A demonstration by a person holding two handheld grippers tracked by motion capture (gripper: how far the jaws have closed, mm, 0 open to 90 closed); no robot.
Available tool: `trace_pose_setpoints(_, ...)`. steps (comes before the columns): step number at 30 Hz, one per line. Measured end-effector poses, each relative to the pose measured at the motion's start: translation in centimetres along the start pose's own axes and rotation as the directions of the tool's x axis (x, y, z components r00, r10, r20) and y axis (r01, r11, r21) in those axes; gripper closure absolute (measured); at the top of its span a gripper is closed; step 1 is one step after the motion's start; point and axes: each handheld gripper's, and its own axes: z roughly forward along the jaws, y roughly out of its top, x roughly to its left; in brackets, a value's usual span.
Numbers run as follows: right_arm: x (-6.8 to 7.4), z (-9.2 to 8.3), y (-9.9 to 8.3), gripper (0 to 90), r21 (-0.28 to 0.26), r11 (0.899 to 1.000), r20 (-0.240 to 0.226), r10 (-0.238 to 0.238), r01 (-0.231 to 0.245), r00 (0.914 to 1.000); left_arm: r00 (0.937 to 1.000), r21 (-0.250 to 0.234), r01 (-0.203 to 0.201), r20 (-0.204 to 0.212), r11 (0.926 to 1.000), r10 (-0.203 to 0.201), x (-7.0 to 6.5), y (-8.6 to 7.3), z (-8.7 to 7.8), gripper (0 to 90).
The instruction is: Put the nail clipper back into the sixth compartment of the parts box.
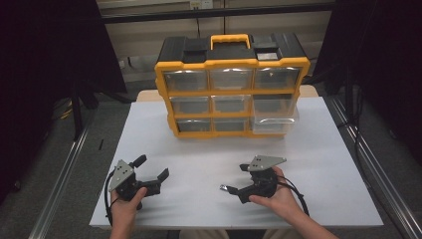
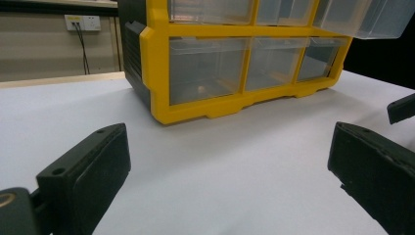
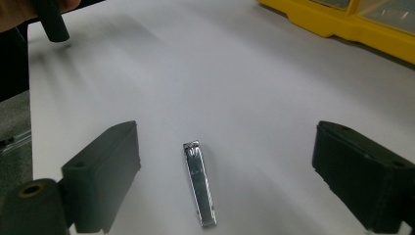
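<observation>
A small silver nail clipper [image 3: 199,183] lies flat on the white table [image 1: 318,164], between the jaws of my right gripper [image 3: 230,147]; neither pad touches it. In the high view the clipper [image 1: 226,188] sits by the tips of that right gripper [image 1: 238,179], which stands open at the front right. My left gripper [image 1: 152,168] rests at the front left, open and empty. Its jaws [image 2: 230,171] face a yellow and black drawer organizer [image 2: 205,63].
The organizer [image 1: 231,84] stands at the table's far middle with several clear drawers. Its right middle drawer [image 1: 274,118] is pulled out. Black stands and metal rails flank the table. A tip of the right gripper [image 2: 401,107] shows in the left gripper view.
</observation>
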Motion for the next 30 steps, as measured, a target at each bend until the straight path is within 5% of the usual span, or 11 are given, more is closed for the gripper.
trace_pose_setpoints(18, 0.4, 0.9, 0.1, 49.0, 0.09, 0.995, -0.073, -0.044, 0.051, 0.9963, 1.0, 0.003, 0.004, 0.002, 1.0, -0.004, -0.1, 0.0, 0.1, 2.2)
trace_pose_setpoints(30, 0.5, 2.2, 0.3, 72.5, 0.168, 0.985, -0.094, -0.031, 0.046, 0.9951, 1.0, 0.003, 0.001, -0.002, 1.0, -0.001, -0.1, 0.0, 0.1, 2.2)
